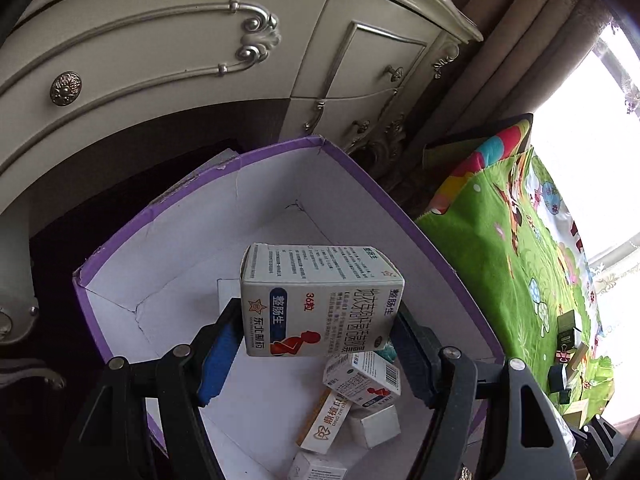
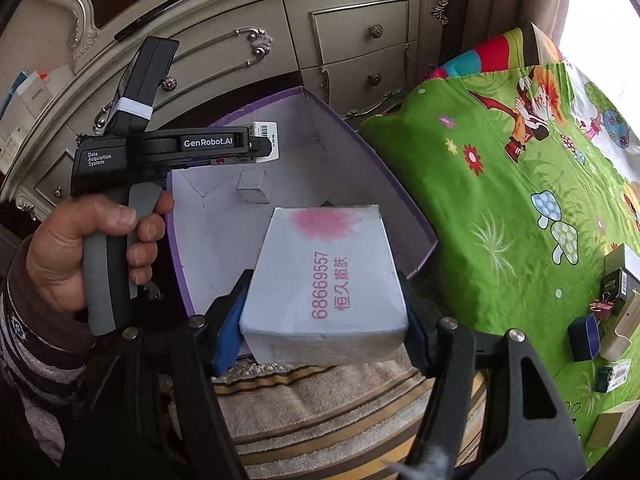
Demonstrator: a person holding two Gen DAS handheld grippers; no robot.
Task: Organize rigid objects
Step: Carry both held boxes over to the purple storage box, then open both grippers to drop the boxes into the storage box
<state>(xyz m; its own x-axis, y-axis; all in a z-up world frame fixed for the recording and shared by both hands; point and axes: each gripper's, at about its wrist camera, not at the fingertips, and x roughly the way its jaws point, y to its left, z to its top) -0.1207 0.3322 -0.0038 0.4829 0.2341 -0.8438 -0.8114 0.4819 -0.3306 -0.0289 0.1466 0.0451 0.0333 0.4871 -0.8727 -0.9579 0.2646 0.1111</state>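
My left gripper (image 1: 320,320) is shut on a white medicine box (image 1: 320,300) with a blue label and a red figure. It hangs over an open purple-rimmed carton (image 1: 280,148) with a white inside. Several small medicine boxes (image 1: 360,380) lie in the carton's near corner. My right gripper (image 2: 324,296) is shut on a larger white box (image 2: 324,276) with a pink flower and pink print, near the carton's (image 2: 400,196) front edge. In the right wrist view a hand (image 2: 80,248) holds the left gripper over the carton. One small grey box (image 2: 252,190) lies inside.
A cream dresser (image 2: 352,40) with metal knobs stands right behind the carton. To the right is a green cartoon cloth (image 2: 520,200) with small dark boxes (image 2: 584,336) and a pink binder clip (image 2: 600,308). A striped mat (image 2: 320,400) lies below my right gripper. Curtains (image 1: 520,40) hang at the back right.
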